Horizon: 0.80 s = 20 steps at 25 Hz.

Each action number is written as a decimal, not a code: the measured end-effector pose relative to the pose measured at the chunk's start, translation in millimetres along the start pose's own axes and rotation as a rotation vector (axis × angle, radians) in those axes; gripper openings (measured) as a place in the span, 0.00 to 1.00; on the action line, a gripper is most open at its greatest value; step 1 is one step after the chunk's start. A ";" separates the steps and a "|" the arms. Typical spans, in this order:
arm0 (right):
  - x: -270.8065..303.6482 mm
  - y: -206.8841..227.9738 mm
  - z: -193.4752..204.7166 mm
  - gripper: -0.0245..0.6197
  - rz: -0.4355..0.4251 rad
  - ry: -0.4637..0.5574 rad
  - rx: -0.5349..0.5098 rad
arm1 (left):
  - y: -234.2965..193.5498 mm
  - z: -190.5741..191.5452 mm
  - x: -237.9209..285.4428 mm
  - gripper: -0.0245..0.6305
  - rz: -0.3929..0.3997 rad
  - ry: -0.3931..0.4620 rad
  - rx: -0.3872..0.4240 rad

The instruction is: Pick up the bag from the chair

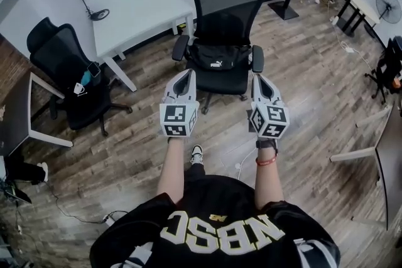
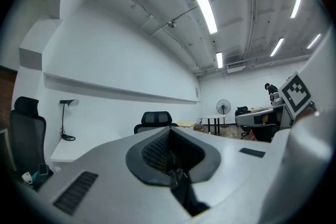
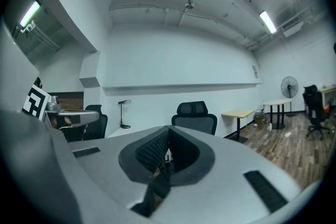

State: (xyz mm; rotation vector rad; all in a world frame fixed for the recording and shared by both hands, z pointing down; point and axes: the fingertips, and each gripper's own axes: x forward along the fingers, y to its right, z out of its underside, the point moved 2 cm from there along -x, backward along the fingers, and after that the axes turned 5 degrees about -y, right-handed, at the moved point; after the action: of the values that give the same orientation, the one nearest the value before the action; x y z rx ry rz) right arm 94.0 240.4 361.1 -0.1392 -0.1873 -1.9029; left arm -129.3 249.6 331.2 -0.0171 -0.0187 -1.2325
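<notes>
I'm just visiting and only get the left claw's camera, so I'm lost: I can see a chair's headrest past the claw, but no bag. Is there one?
Observer: Yes. The head view shows a black bag lying on the seat of that chair, between its armrests.
Operator: Is either claw on it?
Observer: No. The left claw and the right claw are both shut and empty. They are held side by side near the front of the seat, and neither touches the bag.
</notes>
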 end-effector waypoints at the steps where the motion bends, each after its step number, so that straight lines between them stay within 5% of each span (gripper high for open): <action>1: 15.3 -3.3 -4.8 0.05 0.000 0.001 0.002 | -10.6 -2.1 12.9 0.06 0.006 0.000 -0.001; 11: 126.7 -13.5 4.4 0.05 0.033 -0.047 0.049 | -70.7 31.5 121.9 0.06 0.105 -0.088 -0.031; 20: 230.6 62.8 32.7 0.05 0.050 -0.131 0.112 | -70.1 84.7 249.5 0.06 0.159 -0.210 -0.063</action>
State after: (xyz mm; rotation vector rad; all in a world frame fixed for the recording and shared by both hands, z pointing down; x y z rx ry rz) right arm 76.7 13.2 440.5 -0.1912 -0.3756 -1.8302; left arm -113.1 -6.9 421.9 -0.1992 -0.1587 -1.0680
